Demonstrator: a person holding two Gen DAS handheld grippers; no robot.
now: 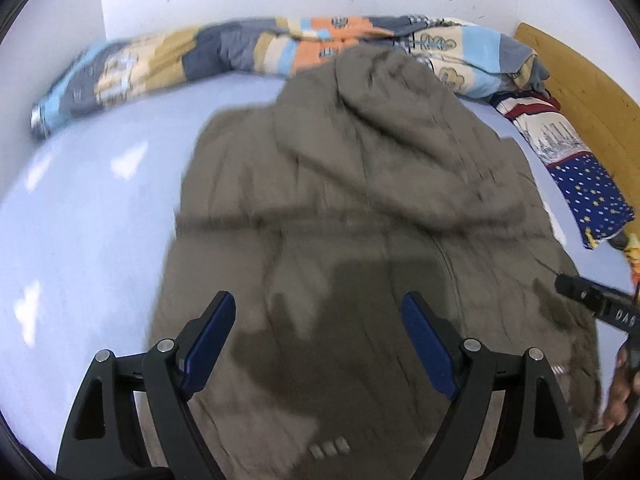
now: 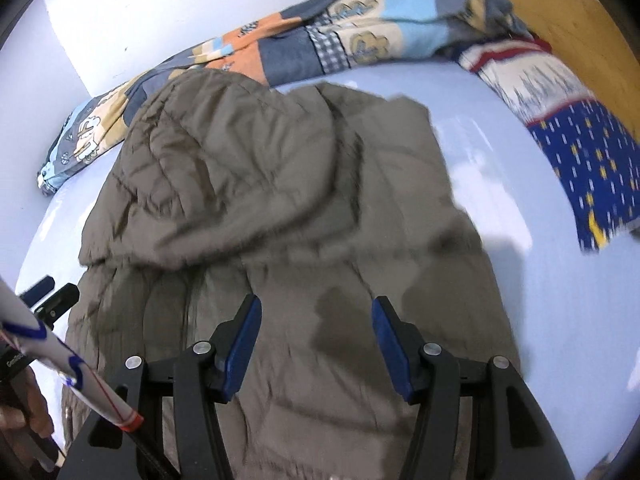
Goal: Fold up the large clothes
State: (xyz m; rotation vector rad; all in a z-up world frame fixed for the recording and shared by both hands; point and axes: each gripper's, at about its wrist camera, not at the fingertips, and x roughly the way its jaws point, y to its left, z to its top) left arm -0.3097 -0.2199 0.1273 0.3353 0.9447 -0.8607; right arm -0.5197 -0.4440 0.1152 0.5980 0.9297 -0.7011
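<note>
I hold both the left hand-held gripper (image 1: 318, 312) and right hand-held gripper (image 2: 316, 316) released, empty, above the padded coat (image 1: 360, 200) mid-bed (image 1: 80, 220); slippery bulk may spring unfolded.

Below my jaws the padded olive-brown hooded jacket (image 1: 360, 200) lies spread flat on the bed, hood farthest from me.

Both wrist views steeply down, sharing jacket (image 1: 360, 200).
</note>
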